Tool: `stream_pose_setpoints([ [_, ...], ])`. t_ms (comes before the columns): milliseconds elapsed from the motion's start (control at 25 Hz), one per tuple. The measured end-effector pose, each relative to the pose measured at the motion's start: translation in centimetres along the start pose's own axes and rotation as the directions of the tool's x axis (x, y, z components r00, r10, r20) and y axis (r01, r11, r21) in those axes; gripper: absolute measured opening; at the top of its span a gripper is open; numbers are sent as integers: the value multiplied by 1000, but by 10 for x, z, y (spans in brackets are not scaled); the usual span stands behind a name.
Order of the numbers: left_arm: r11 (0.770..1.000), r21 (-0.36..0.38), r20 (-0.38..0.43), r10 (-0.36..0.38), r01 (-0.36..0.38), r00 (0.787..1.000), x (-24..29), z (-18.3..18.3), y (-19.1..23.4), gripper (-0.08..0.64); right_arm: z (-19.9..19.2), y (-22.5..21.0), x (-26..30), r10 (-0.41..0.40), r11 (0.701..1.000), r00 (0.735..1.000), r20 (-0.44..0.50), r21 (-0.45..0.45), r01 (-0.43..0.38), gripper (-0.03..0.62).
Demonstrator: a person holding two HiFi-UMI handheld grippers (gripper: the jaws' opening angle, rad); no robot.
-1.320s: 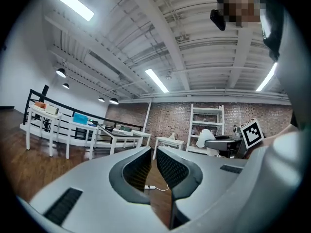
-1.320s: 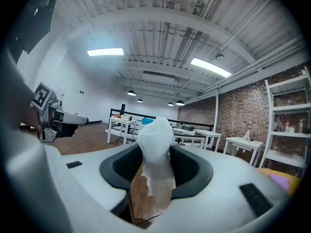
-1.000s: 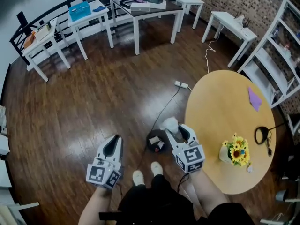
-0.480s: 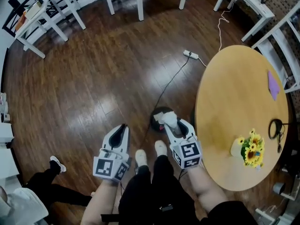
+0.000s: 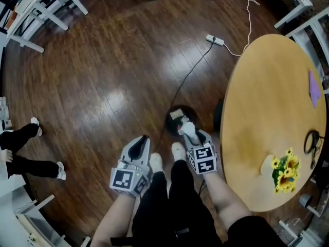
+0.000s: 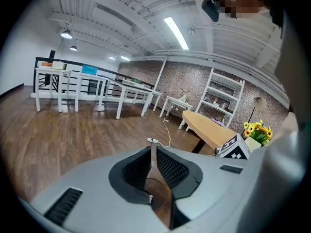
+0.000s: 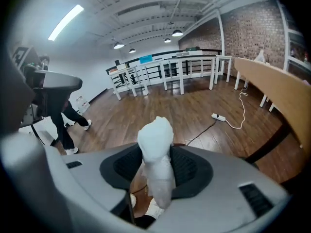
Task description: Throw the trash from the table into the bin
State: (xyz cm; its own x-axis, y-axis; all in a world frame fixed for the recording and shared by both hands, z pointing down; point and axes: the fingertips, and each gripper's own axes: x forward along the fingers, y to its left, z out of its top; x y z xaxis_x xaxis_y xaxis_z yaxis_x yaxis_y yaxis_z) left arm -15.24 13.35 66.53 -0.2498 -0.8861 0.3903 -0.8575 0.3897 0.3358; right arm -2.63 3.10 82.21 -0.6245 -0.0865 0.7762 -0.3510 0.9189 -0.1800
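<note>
My right gripper (image 5: 192,136) (image 7: 156,171) is shut on a crumpled white paper wad (image 7: 155,144) (image 5: 187,127), which sticks out past its jaws. In the head view it hangs over the near edge of a small black bin (image 5: 176,118) on the floor, with some white trash inside. My left gripper (image 5: 139,149) (image 6: 153,168) is lower left of the bin, its jaws shut with nothing between them. The round wooden table (image 5: 262,107) stands to the right.
On the table are a pot of sunflowers (image 5: 281,170), a purple paper (image 5: 313,88) and a black cable loop (image 5: 312,141). A power strip (image 5: 214,39) and its cord lie on the wooden floor. Another person's legs (image 5: 23,148) are at the left. My shoes (image 5: 156,161) are below the bin.
Both grippers have dropped lower toward the floor. The right one, still holding the paper wad, has come right up to the bin. The head view has tilted down, and a person's legs have appeared at the left.
</note>
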Motion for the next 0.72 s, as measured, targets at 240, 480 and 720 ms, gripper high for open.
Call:
stream_pose_setpoints([
  [240, 1000, 1, -11, 2, -2, 1000, 6, -10, 1, 29, -6, -6, 21, -15, 1000, 1000, -21, -18, 15, 236],
  [480, 999, -33, -28, 34, -35, 999, -4, -15, 18, 29, -3, -5, 26, -27, 1000, 999, -26, -16, 26, 301],
  [720, 999, -32, -9, 24, -25, 1000, -8, -3, 20, 29, 13, 2, 7, -15, 1000, 999, 31, 3, 15, 251],
])
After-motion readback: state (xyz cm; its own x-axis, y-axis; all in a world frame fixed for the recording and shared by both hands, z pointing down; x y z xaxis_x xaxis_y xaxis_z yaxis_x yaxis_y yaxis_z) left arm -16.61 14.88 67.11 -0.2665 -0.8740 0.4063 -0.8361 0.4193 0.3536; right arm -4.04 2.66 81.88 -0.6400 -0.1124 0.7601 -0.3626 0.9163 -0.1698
